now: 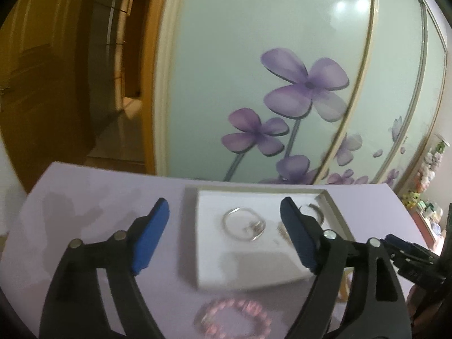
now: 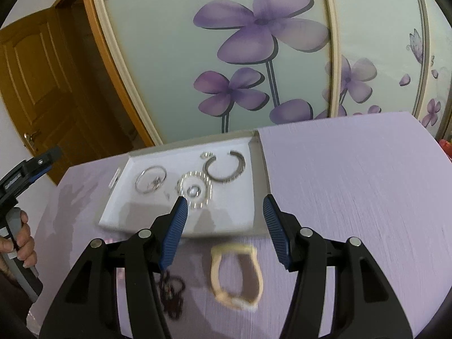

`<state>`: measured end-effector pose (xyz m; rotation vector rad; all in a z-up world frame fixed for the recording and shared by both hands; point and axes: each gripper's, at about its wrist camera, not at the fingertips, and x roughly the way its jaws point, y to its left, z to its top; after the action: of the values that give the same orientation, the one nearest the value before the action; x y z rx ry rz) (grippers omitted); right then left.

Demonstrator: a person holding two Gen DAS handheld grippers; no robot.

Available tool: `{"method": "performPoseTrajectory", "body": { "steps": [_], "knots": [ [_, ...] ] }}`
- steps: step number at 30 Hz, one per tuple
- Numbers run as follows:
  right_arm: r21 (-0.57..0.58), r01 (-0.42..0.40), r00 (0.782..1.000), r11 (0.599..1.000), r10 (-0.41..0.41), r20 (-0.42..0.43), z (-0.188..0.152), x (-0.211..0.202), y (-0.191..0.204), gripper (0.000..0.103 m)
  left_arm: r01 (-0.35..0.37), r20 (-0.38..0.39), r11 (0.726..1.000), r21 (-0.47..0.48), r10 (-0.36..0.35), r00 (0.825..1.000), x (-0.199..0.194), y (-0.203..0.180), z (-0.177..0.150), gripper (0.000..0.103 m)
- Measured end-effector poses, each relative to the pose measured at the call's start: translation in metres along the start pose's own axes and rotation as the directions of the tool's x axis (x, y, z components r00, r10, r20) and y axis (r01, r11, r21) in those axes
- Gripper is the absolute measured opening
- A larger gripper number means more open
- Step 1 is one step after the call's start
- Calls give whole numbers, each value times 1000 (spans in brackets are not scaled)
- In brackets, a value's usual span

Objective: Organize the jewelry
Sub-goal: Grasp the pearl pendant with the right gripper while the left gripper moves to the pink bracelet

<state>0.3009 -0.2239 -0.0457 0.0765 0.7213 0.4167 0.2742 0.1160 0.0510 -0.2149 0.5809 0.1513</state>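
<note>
A white shallow box [image 2: 226,220] [image 1: 214,271] lies on the lilac table. It holds a thin silver bangle [image 2: 150,180] [image 1: 243,224], a sparkly round bracelet [image 2: 195,190], an open silver cuff [image 2: 226,168] and a small ring [image 2: 206,155]. A cream bracelet [image 2: 237,275] lies on the table in front of the box, between my right fingers. A dark beaded piece [image 2: 172,291] lies left of it. A pink bead bracelet [image 1: 234,317] lies below my left gripper [image 1: 224,212]. My right gripper [image 2: 224,202] and left gripper are both open and empty, above the box's near edge.
The lilac table [image 2: 353,197] ends at a wardrobe with purple flower panels [image 2: 254,42]. A wooden door [image 2: 36,84] stands at the left. The person's hand on the left gripper's handle [image 2: 19,243] shows at the left edge.
</note>
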Motion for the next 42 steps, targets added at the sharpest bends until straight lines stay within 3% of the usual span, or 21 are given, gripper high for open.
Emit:
{"method": "performPoseTrajectory", "body": {
  "steps": [7,23,31,38,42],
  "knots": [
    [9,-4,1000,1000,4,-19,-45,-34,5,57,-68,5,998,-2,68,998,-53,11,-52,93],
    [-31,-37,998,999,36,-46,-136,-72,35,60,-115,-24,988,-100,113,993,-133,25,-131,97],
    [-59,-39,998,997,36,-58,-147,-74,47,60,-116,-67,986,-118,109,992,-141,31,-152,97],
    [-62,-25,996,998,19,-89,-152,-59,48,60,-117,-56,987,-106,111,992,-144,32,-154,97],
    [-58,-18,994,998,12,-113,-151,-46,50,54,-121,-57,987,-104,116,992,-144,32,-154,97]
  ]
}}
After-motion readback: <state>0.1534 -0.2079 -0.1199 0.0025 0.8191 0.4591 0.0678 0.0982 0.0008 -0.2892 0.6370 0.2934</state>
